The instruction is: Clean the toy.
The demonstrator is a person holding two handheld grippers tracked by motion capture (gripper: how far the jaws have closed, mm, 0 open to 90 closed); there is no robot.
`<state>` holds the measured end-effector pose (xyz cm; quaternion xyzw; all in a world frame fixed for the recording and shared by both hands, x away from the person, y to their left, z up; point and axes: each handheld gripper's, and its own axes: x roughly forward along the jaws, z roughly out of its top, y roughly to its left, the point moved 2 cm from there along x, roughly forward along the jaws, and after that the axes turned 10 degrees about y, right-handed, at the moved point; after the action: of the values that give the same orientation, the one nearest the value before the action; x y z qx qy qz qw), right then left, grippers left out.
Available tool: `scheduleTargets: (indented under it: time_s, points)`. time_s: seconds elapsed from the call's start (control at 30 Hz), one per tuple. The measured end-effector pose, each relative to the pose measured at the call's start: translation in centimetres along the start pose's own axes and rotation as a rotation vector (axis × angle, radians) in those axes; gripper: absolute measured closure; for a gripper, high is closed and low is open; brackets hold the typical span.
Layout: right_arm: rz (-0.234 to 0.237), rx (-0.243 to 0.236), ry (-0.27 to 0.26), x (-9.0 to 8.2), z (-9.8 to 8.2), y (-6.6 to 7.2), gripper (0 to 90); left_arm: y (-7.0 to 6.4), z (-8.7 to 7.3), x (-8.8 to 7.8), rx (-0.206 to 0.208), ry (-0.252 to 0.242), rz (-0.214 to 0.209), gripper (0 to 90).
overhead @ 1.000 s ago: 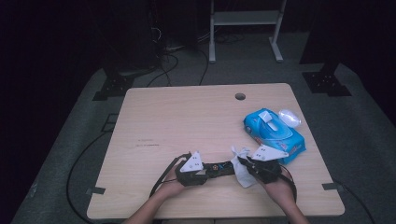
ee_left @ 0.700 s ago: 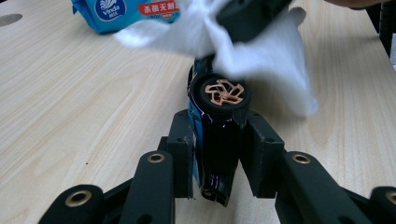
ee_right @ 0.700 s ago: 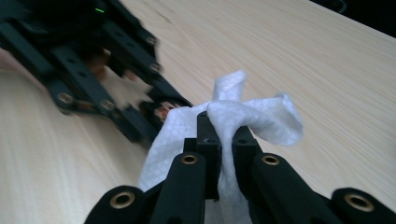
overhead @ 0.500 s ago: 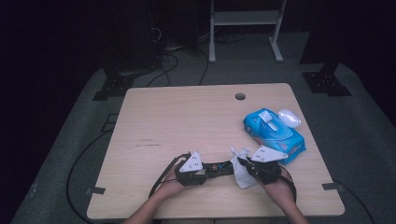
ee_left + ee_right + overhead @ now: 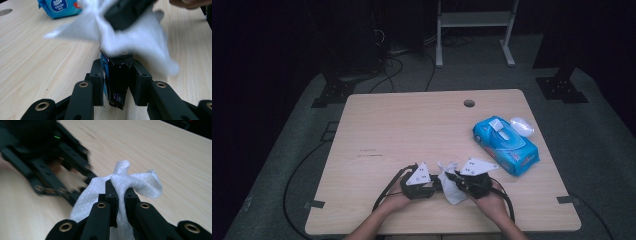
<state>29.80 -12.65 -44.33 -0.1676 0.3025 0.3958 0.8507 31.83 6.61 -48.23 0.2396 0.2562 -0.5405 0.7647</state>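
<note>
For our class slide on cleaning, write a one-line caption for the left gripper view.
Left tongs clamp a dark phone while a white wipe rubs its far end.

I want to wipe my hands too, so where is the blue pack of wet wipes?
In the high view, the blue plastic pack of wet wipes lies on the right side of the light wooden table, beyond the right gripper.

Seen along the left gripper (image 5: 116, 82), its two black jaws are clamped on a dark, glossy, slim object (image 5: 115, 80) with a blue edge, held upright. Just beyond it a blurred white wipe (image 5: 140, 37) drapes over the object's top, pressed by the other gripper (image 5: 127, 11). A blue wipes pack (image 5: 58, 7) lies far back on the pale wooden worktop (image 5: 42, 57).
</note>
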Motion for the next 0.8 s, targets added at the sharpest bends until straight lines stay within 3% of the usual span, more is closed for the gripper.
scheduleTargets:
  time_s: [0.07,0.17,0.23,0.3,0.37,0.47,0.57,0.73,0.8]
  points:
    - [-0.030,0.014,0.006,-0.4,-0.4,-0.6,85.8,0.0,0.0,0.1,-0.002,-0.001,-0.001,67.0]
    - [0.000,0.031,-0.013,0.0,-0.2,-0.1,85.8,0.0,0.1,0.1,0.002,0.003,-0.001,67.0]
    - [0.030,-0.003,-0.020,0.5,0.3,0.9,85.8,0.0,0.1,0.0,0.007,0.009,-0.001,67.0]
    - [0.022,-0.035,-0.011,0.6,0.5,1.4,85.6,0.1,0.0,-0.1,0.000,0.012,-0.013,67.2]
    - [0.012,-0.028,-0.008,0.4,0.3,0.8,85.6,0.3,0.0,-0.2,-0.006,0.013,-0.010,67.2]
    - [-0.067,-0.013,0.013,-0.6,-0.7,-0.6,85.7,0.5,-0.1,-0.4,-0.005,0.019,-0.003,67.1]
    - [-0.102,0.015,0.016,-1.4,-1.3,-1.7,85.7,0.5,-0.2,-0.5,-0.003,0.026,-0.001,67.0]
    - [-0.106,0.007,0.022,-1.6,-1.4,-1.8,85.7,0.6,-0.4,-0.9,0.001,0.033,0.003,66.9]
    - [-0.115,0.024,0.028,-1.9,-1.6,-2.1,85.7,0.8,-0.5,-1.0,0.001,0.039,0.009,66.8]
